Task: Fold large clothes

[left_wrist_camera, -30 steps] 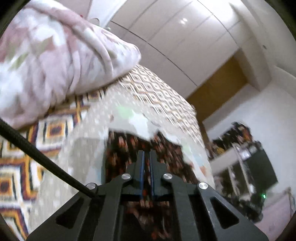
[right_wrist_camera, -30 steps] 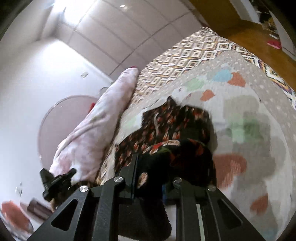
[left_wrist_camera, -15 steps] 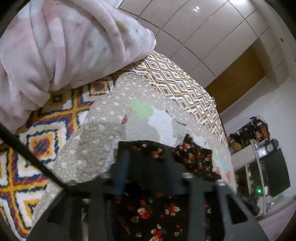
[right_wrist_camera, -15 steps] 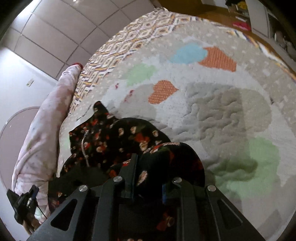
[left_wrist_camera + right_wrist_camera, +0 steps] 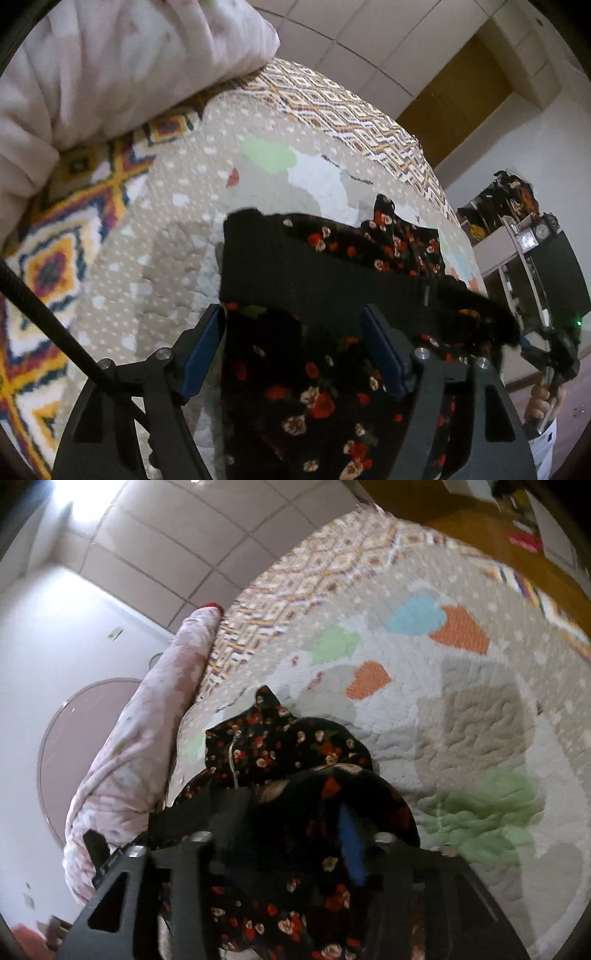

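Note:
A black garment with red and cream flowers [image 5: 332, 288] lies on the beige patchwork quilt [image 5: 177, 206]. In the left wrist view my left gripper [image 5: 295, 347] is open, its blue-padded fingers [image 5: 201, 350] standing wide apart over the garment's folded edge. In the right wrist view the garment [image 5: 295, 746] bunches up over my right gripper [image 5: 295, 827]; its jaws are spread, one blue pad [image 5: 351, 845] shows, and cloth drapes over the fingers. The right gripper also shows at the far right of the left wrist view [image 5: 550, 354].
A pink-and-white rolled duvet [image 5: 110, 66] lies along the bed's far side, also in the right wrist view [image 5: 140, 746]. A geometric patterned blanket [image 5: 55, 229] lies under the quilt. Cluttered shelves and a dark screen [image 5: 546, 258] stand past the bed.
My left gripper opened from shut and the garment now lies spread below it. My right gripper opened too, releasing its pinch on the garment's fold, which still drapes over its fingers.

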`<act>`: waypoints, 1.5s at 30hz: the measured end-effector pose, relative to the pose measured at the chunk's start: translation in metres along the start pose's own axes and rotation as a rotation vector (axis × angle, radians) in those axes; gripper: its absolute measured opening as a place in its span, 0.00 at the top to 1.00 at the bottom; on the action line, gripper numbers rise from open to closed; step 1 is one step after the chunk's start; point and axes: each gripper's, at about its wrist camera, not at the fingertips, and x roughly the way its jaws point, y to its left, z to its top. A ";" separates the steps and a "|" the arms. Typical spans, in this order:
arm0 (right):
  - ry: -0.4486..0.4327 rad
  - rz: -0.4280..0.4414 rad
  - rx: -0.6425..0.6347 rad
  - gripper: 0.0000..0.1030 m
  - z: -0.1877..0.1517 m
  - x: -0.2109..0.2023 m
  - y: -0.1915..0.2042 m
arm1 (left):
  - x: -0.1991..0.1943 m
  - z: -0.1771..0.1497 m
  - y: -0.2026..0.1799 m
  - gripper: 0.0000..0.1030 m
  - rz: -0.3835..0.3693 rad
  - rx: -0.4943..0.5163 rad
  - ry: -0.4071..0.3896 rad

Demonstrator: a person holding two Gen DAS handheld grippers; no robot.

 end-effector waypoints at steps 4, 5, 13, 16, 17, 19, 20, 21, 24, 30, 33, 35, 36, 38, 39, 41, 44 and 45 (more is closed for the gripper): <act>-0.096 0.014 0.003 0.21 0.002 -0.021 -0.002 | 0.010 -0.003 -0.007 0.21 -0.002 0.023 0.006; -0.096 -0.060 -0.092 0.21 -0.001 -0.019 0.009 | 0.012 -0.003 -0.009 0.21 -0.002 0.032 0.007; 0.025 -0.402 -0.572 0.21 -0.022 0.056 0.054 | 0.029 0.000 -0.014 0.21 -0.016 0.053 0.044; 0.053 -0.457 -0.523 0.21 -0.006 0.090 0.037 | 0.037 0.003 -0.011 0.52 0.003 0.057 0.079; 0.059 -0.471 -0.501 0.21 -0.001 0.100 0.030 | 0.039 0.003 -0.011 0.59 0.011 0.056 0.089; 0.083 -0.446 -0.428 0.41 0.007 0.113 0.016 | 0.037 0.005 -0.012 0.68 0.016 0.055 0.091; 0.104 -0.392 -0.380 0.60 0.009 0.115 0.011 | 0.034 0.007 -0.015 0.72 0.013 0.061 0.087; 0.113 -0.365 -0.334 0.80 0.012 0.114 0.008 | 0.029 0.009 -0.018 0.75 0.008 0.071 0.079; 0.062 -0.302 -0.303 0.87 0.019 0.092 0.013 | 0.016 0.021 -0.033 0.76 -0.013 0.093 0.042; -0.032 -0.321 -0.282 0.89 0.047 0.068 0.029 | 0.020 0.057 -0.052 0.76 -0.014 0.093 -0.017; -0.013 -0.368 -0.249 0.89 0.057 0.088 0.018 | 0.047 0.065 -0.043 0.76 0.057 0.064 0.008; 0.020 -0.402 -0.211 0.89 0.056 0.109 0.001 | 0.068 0.061 -0.034 0.72 0.113 0.060 0.043; 0.040 -0.411 -0.189 0.89 0.054 0.120 -0.007 | 0.074 0.059 -0.031 0.67 0.138 0.063 0.051; 0.085 -0.422 -0.149 0.88 0.047 0.139 -0.021 | 0.082 0.054 -0.025 0.54 0.188 0.071 0.053; 0.098 -0.430 -0.139 0.85 0.045 0.144 -0.025 | 0.082 0.053 -0.024 0.51 0.199 0.073 0.049; 0.083 -0.439 -0.129 0.76 0.044 0.142 -0.026 | 0.076 0.054 -0.022 0.51 0.184 0.061 0.044; 0.035 -0.423 -0.125 0.66 0.047 0.116 -0.018 | 0.044 0.058 -0.019 0.51 0.145 0.021 -0.003; 0.009 -0.423 -0.128 0.64 0.047 0.103 -0.014 | 0.030 0.059 -0.017 0.50 0.122 0.005 -0.025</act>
